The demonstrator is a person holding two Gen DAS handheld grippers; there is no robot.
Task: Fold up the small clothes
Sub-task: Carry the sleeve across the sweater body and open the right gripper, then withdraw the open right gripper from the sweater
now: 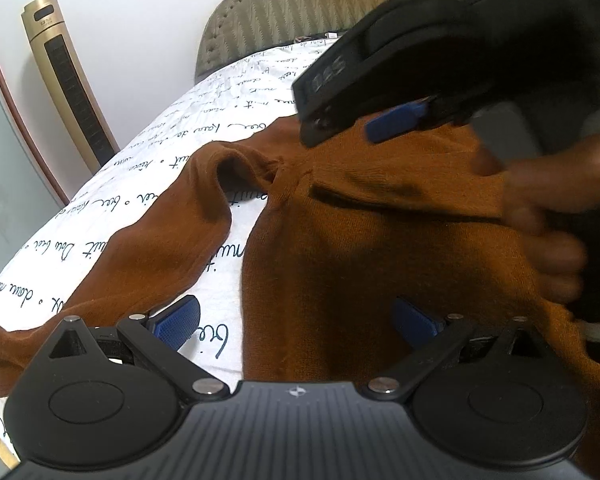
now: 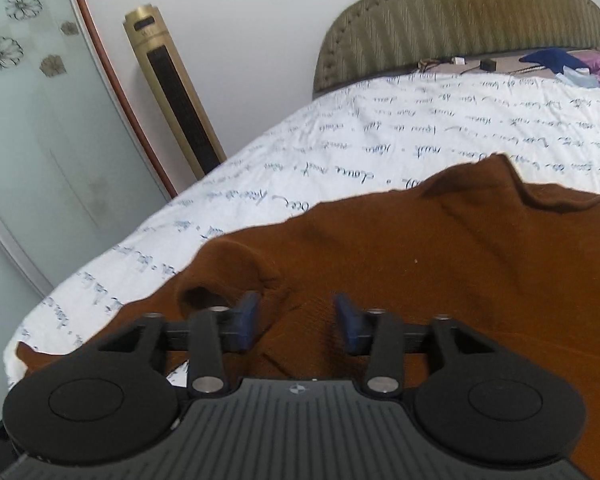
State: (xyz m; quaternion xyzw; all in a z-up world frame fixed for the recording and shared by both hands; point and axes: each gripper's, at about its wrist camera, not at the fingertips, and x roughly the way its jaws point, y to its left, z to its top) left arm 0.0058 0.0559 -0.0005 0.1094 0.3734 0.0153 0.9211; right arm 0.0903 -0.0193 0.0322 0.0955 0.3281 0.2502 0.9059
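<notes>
The right tongs (image 2: 296, 322) stand part open with nothing between their blue pads, poised just over the rust-brown knitted sweater (image 2: 400, 264) near the shoulder seam. The left tongs (image 1: 296, 326) gape wide and hold nothing either, one pad over the bed sheet and the other over the sweater's body. The sweater lies spread on the white bed sheet printed with dark handwriting (image 2: 340, 136), its long sleeve (image 1: 148, 236) trailing out to the left, humped and twisted at the shoulder. Beyond stand a quilted olive headboard (image 2: 460, 16) and a gold tower fan (image 2: 172, 96). The fold looks barely begun. The hump is the risk: closing there could catch both layers, or only a loose pucker, and drag the body askew as the sleeve is folded across.
</notes>
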